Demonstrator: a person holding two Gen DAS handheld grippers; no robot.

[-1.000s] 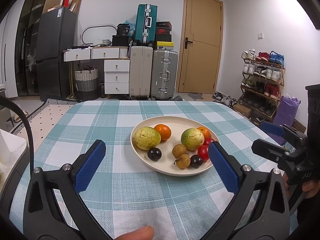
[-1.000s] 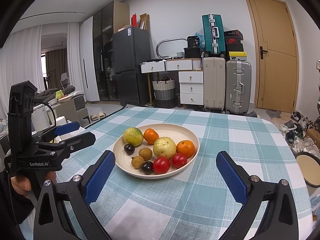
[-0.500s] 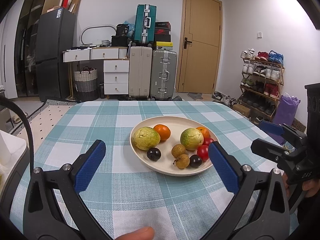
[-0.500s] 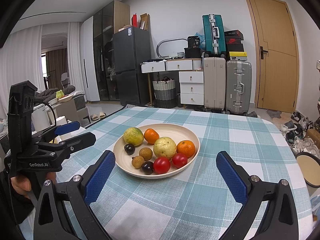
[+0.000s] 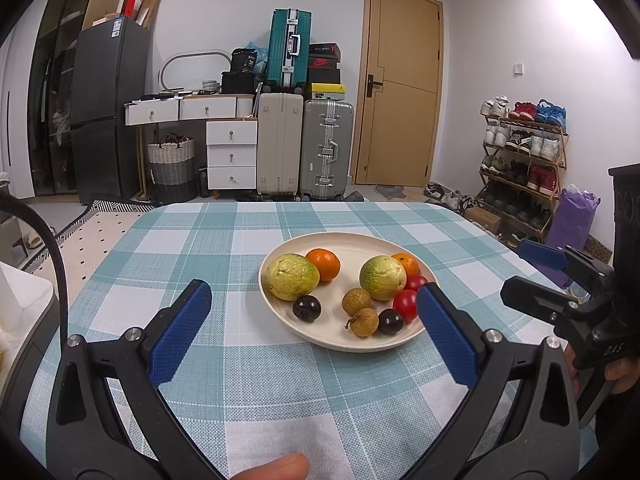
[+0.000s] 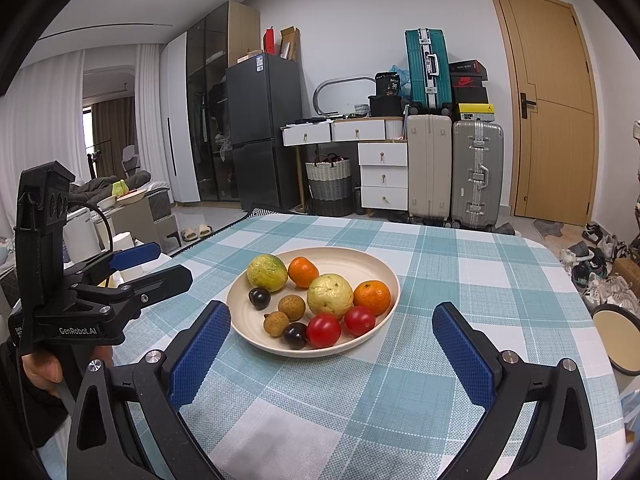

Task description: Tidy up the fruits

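Ten fruits lay together on the cream plate [image 5: 280, 300] in the middle of the checked tablecloth [image 5: 248, 392]: two yellow-green guavas [image 6: 330, 295], two mandarins [image 6: 372, 297], two red tomatoes [image 6: 324, 330], two brown longans [image 6: 276, 323] and two dark plums [image 6: 259, 297]. No fruit lay loose on the cloth, so the plate could fit either a finished gathering or a mixed heap waiting to be sorted; the views did not settle which. Relative to the fingers, the plate sat straight ahead of both tools and well apart from their tips, a little right of centre for the left gripper [image 5: 310, 312] and a little left of centre for the right gripper [image 6: 332, 334]. The nearer row of small round fruit, plum, longans and tomatoes, faced the grippers, with the bulkier guavas and mandarins behind; none had a marked long axis. Neither tool looked clearly nearer, though the tomatoes lay toward the right gripper's side and one guava and plum toward the left. Both pairs of blue-padded fingers [image 5: 180, 332] stood spread wide, holding nothing and touching nothing, poised above the cloth.
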